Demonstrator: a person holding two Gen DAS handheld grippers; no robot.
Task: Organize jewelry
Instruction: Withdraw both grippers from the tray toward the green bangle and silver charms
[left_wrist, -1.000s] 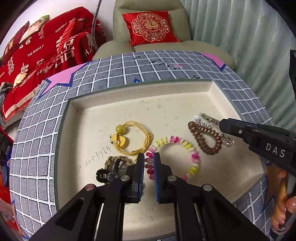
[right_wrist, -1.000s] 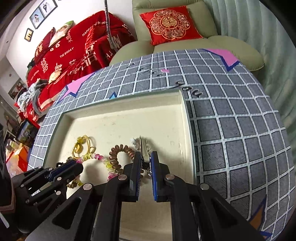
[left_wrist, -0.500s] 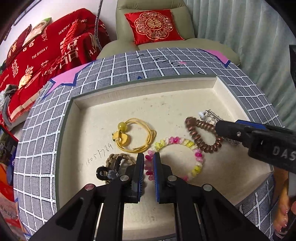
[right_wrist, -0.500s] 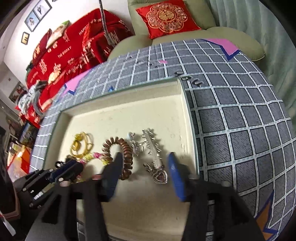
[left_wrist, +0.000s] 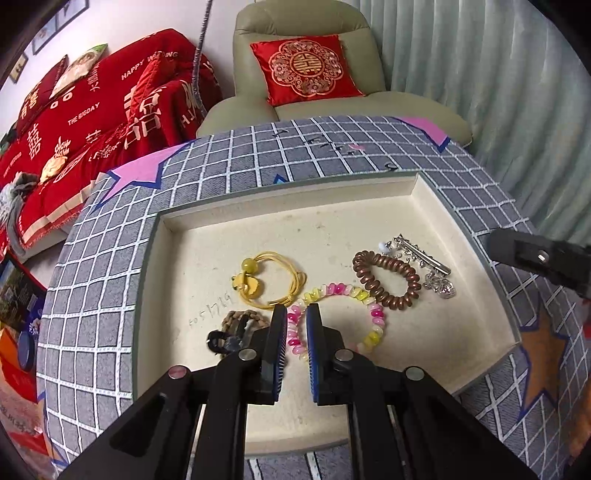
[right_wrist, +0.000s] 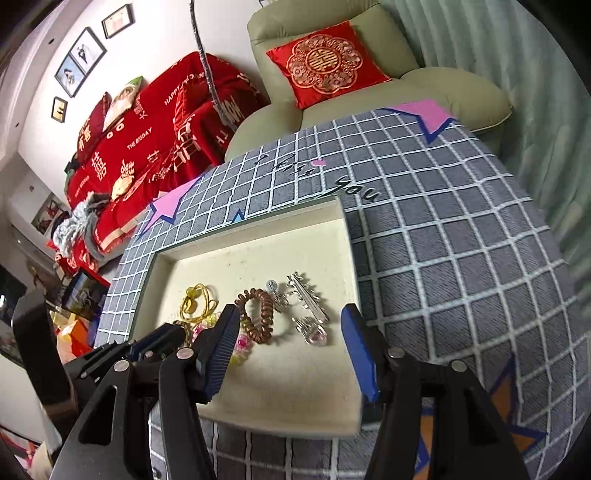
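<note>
Silver is the piece that matters here: the silver hair clip lies in the cream tray, just inside the tray's right wall, its long axis running from the tray's far side toward the near edge with the heart charm at the near end. The right gripper hangs just short of that near end with the clip out ahead between the lines of its fingers. Its jaws have just been opening and now stand wide apart, with nothing pressed between them. It is plainly the nearer hand to the clip. The left gripper sits over the tray's near left part, jaws nearly closed and gripping nothing I can see, tips above the pink and yellow bead bracelet. The brown coil hair tie lies touching the clip's left side.
</note>
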